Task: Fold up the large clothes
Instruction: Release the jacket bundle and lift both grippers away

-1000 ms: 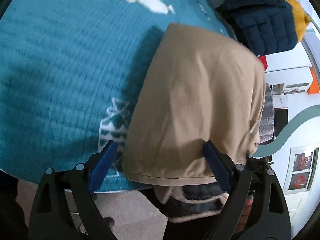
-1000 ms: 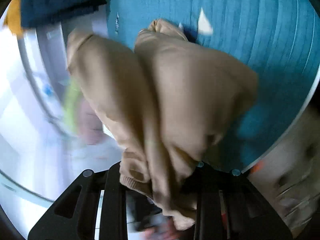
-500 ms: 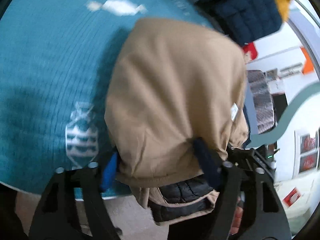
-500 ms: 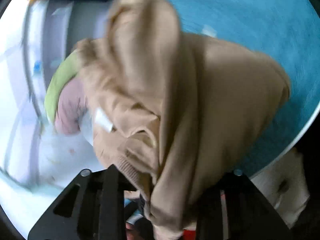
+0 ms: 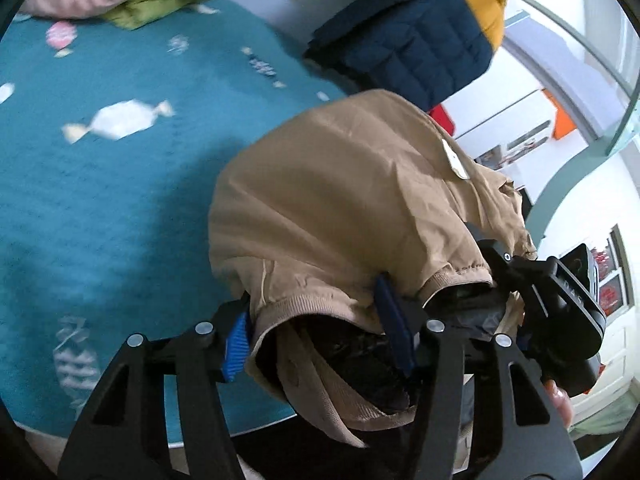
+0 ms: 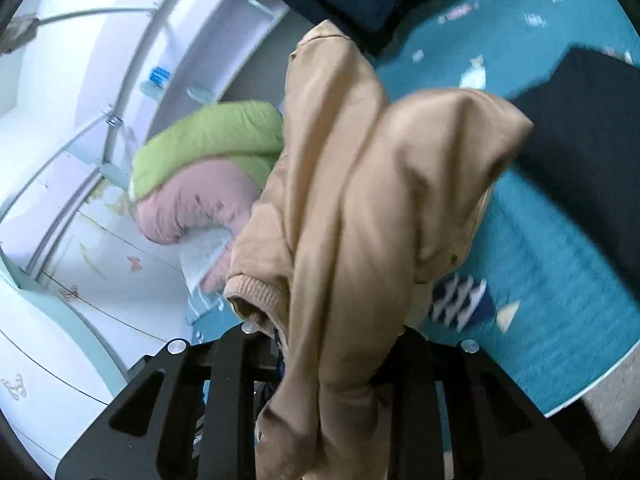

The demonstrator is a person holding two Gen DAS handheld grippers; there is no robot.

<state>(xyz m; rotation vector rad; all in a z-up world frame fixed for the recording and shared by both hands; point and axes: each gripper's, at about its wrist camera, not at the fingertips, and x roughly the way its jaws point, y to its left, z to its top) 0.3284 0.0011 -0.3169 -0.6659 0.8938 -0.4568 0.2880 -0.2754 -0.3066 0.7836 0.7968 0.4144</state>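
A tan jacket (image 5: 344, 200) with a dark lining and ribbed hem hangs bunched over the teal blanket (image 5: 100, 208). My left gripper (image 5: 316, 320) has its blue-padded jaws closed in on the hem, with fabric between them. In the right wrist view the same tan jacket (image 6: 360, 208) drapes over my right gripper (image 6: 332, 344), which is shut on a fold of it; its fingertips are hidden by cloth. The right gripper's body also shows in the left wrist view (image 5: 560, 304), close on the right.
A navy and yellow puffer jacket (image 5: 416, 40) lies at the blanket's far edge. Green and pink padded garments (image 6: 208, 176) are piled at one side. A dark garment (image 6: 588, 136) lies on the blanket. The blanket's near edge (image 6: 568, 400) drops to the floor.
Both grippers have lifted and swung the jacket, bunching it more. The left gripper's jaws have closed in on the hem. The two grippers have come closer together.
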